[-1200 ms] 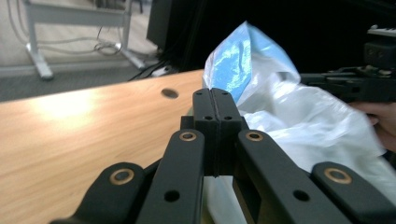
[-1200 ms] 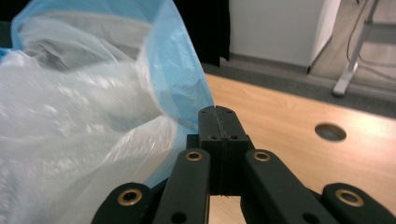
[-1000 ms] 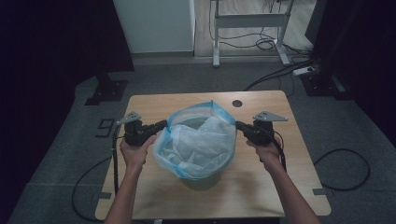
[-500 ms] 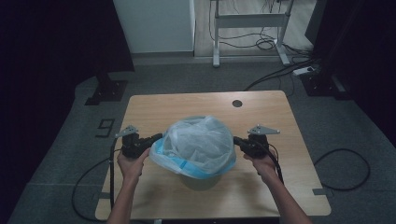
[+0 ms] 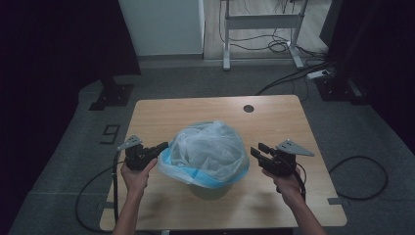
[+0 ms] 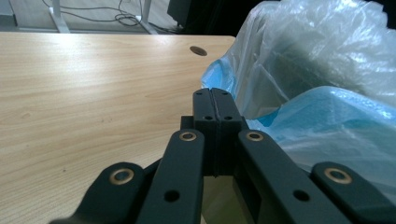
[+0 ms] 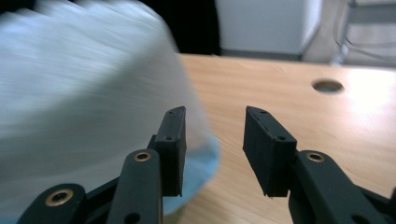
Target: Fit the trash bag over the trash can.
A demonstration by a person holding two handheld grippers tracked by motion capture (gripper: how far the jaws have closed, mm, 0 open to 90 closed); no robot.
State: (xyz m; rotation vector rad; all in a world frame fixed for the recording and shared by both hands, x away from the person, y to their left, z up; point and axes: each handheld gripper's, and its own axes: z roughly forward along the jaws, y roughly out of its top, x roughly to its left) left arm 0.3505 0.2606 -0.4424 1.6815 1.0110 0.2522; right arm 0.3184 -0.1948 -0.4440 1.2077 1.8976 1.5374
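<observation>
Two tools, one bag, one bench, one round hole. One pale see-through bag (image 5: pixel 208 152) with a blue rim, bulging upward, sitting near the middle of the bench (image 5: pixel 195 112), slightly toward the near edge. Left of the bag, left tool (image 5: pixel 164 146) in one hand (image 5: pixel 134 174), jaws pressed flat together, tips right against the bag's blue rim; cannot tell whether any film is pinched between them. Right of the bag, right tool (image 5: pixel 258 149) in the other hand (image 5: pixel 286 183), jaws spread and just been opening, nothing between them, tips just beside the bag's side without touching. Beyond the bag, toward the far right corner, the single hole (image 5: pixel 248 108), well apart from it. Bare wood on all sides of the bag: widest behind it up to the far edge, a narrower strip in front of it down to the near edge, moderate strips left and right, each holding one tool.
</observation>
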